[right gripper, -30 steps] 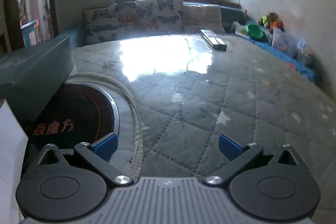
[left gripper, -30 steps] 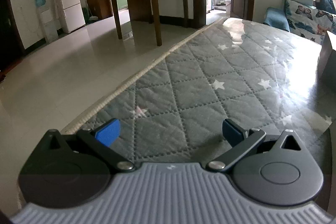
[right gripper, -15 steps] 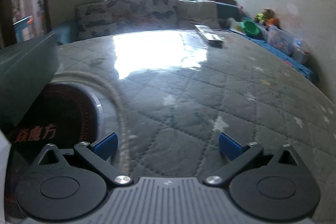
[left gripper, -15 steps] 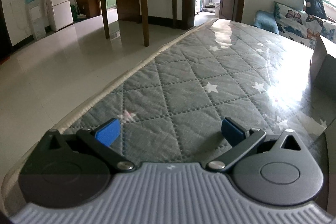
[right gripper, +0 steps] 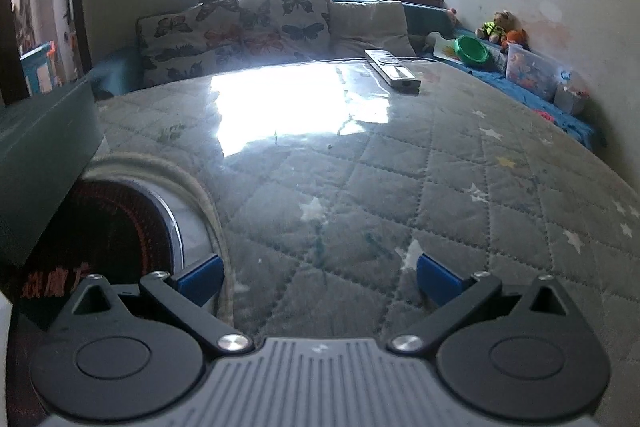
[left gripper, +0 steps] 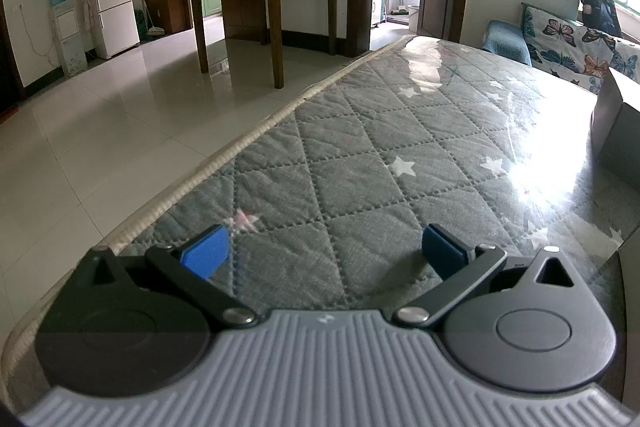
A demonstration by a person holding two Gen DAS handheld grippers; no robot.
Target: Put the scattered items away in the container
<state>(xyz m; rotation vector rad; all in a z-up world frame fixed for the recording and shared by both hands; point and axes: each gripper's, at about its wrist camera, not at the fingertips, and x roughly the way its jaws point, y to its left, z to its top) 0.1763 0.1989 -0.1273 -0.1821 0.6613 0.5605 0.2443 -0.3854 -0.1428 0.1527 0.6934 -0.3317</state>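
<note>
While the quilted surface (left gripper: 360,163) lies mostly bare, a remote (right gripper: 392,70) rests near its far edge; both the left hand-held gripper (left gripper: 324,253) and the right hand-held gripper (right gripper: 318,277) gape wide, empty.

**Remote and box on the quilted desk**

A slim silver-grey remote (right gripper: 393,70) lies flat near the far edge of the desk (right gripper: 400,187), its long side running toward the far right corner, alone on the glossy cover. A dark teal box (right gripper: 44,147) stands at the left edge, well apart from the remote. Its contents are hidden; the left view shows only its grey wall (left gripper: 618,139).
</note>
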